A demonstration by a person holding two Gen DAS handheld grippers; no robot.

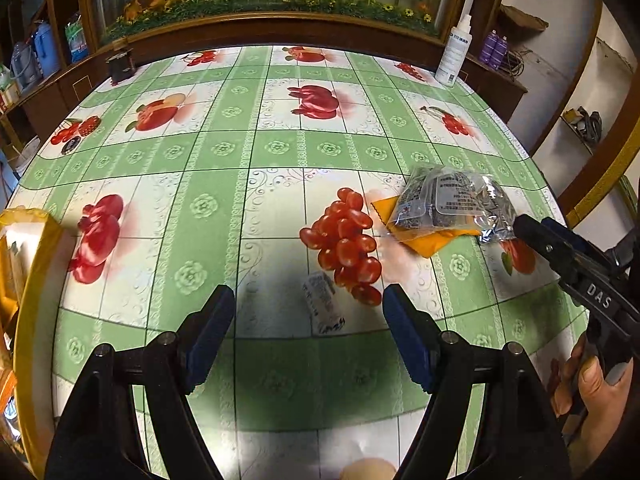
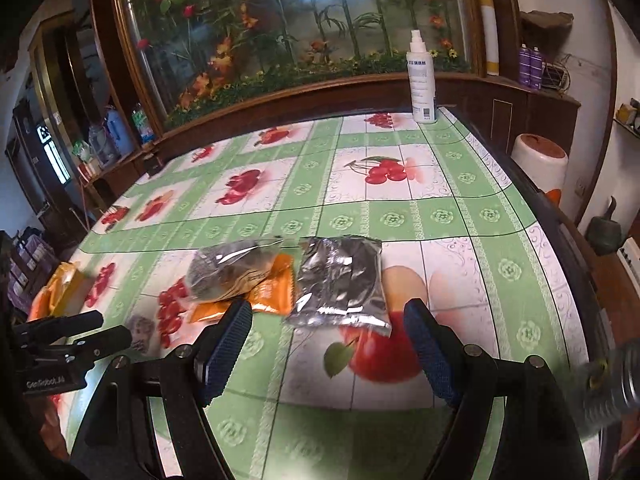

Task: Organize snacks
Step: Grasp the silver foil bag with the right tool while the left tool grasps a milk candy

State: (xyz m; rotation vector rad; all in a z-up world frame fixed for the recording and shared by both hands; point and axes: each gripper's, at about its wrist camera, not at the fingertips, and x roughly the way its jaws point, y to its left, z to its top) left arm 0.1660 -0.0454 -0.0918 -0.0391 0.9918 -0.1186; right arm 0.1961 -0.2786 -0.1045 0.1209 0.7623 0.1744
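Hovering, spread wide: left hand-held gripper [image 1: 308, 332] | right hand-held gripper [image 2: 328, 344] | silver packet [image 2: 340, 280] below

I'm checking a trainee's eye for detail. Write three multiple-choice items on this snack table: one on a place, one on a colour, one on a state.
1. Where does the white spray bottle stand?
A. at the table's far edge
B. between the left gripper's fingers
C. on the orange packet

2. What colour is the packet under the clear bag?
A. blue
B. orange
C. pink

3. How is the right gripper?
A. shut on the silver bag
B. open, holding nothing
C. shut on the bottle

Answers: 1 A, it stands by the wooden ledge; 2 B, orange shows below the bag; 3 B, its fingers stand wide apart before the silver bag.
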